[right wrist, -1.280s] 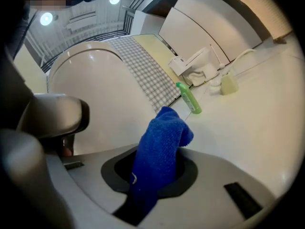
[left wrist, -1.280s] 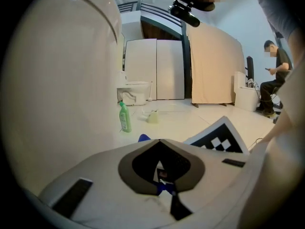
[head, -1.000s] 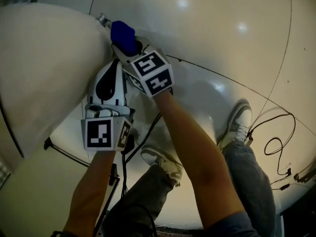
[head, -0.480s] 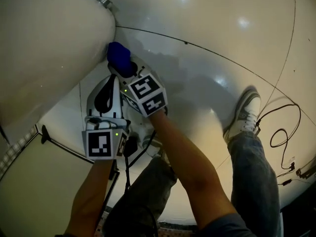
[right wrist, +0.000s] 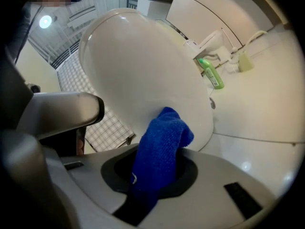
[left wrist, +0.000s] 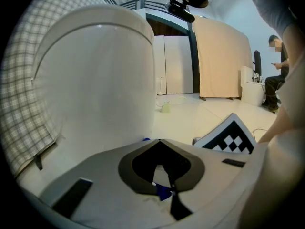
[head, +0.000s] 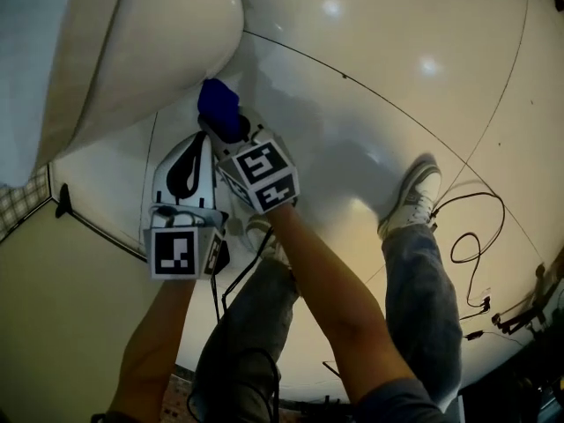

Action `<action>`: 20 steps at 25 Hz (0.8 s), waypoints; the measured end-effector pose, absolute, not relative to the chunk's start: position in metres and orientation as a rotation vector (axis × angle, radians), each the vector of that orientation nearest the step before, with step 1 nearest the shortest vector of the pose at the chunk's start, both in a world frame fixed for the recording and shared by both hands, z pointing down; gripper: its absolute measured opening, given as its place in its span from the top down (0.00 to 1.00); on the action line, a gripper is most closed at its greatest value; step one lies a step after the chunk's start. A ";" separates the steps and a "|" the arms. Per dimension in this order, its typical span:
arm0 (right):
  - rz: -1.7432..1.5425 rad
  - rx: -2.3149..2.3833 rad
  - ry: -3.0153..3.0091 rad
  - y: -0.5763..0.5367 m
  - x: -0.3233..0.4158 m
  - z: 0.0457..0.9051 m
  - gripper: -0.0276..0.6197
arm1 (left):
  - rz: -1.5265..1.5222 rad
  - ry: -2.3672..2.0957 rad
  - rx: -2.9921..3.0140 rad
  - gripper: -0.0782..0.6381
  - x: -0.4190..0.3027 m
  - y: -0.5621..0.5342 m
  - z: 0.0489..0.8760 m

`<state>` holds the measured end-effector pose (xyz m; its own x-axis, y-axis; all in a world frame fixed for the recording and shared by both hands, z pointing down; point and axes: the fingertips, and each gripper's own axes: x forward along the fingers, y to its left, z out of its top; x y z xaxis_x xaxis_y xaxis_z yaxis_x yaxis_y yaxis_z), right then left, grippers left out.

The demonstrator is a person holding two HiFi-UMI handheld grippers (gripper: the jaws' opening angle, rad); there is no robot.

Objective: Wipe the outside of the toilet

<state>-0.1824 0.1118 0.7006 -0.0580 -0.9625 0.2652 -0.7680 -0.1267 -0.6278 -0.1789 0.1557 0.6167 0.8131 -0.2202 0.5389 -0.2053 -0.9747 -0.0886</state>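
Blue cloth (right wrist: pixel 159 151) stands bunched between the jaws of the right hand-held gripper (head: pixel 233 130), which are clenched on it. In the head view we see the cloth just beside the lower outer wall of the white toilet (head: pixel 150 42), where the bowl curves down toward the glossy white floor (head: pixel 379 86). We cannot tell whether cloth and porcelain touch. The left hand-held gripper (left wrist: pixel 160 144) lies close alongside the right one, its jaws closed tip to tip and grasping nothing. Through a small gap beneath the tips we see only a sliver of blue. Its view faces the toilet's rounded side, with a checked wall (left wrist: pixel 28 80) at the left. In the right gripper view a green bottle (right wrist: pixel 213 75) stands on the floor behind the toilet, and we cannot see its contents. The toilet shows only its outside, so we cannot see what the bowl holds. The person's shoe (head: pixel 410 196) rests on the floor to the right, well apart from both grippers, near a looped black cable (head: pixel 467 254).
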 end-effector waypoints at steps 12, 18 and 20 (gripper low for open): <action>-0.745 -1.916 2.188 0.140 -0.204 0.431 0.84 | -0.645 0.802 -3.053 0.87 -0.200 0.118 0.404; -0.648 -1.760 2.443 0.105 -0.264 0.336 0.84 | -0.476 1.198 -2.957 0.87 -0.275 0.072 0.321; -0.616 -1.707 2.535 0.089 -0.292 0.318 0.84 | -0.456 1.334 -2.929 0.87 -0.310 0.063 0.310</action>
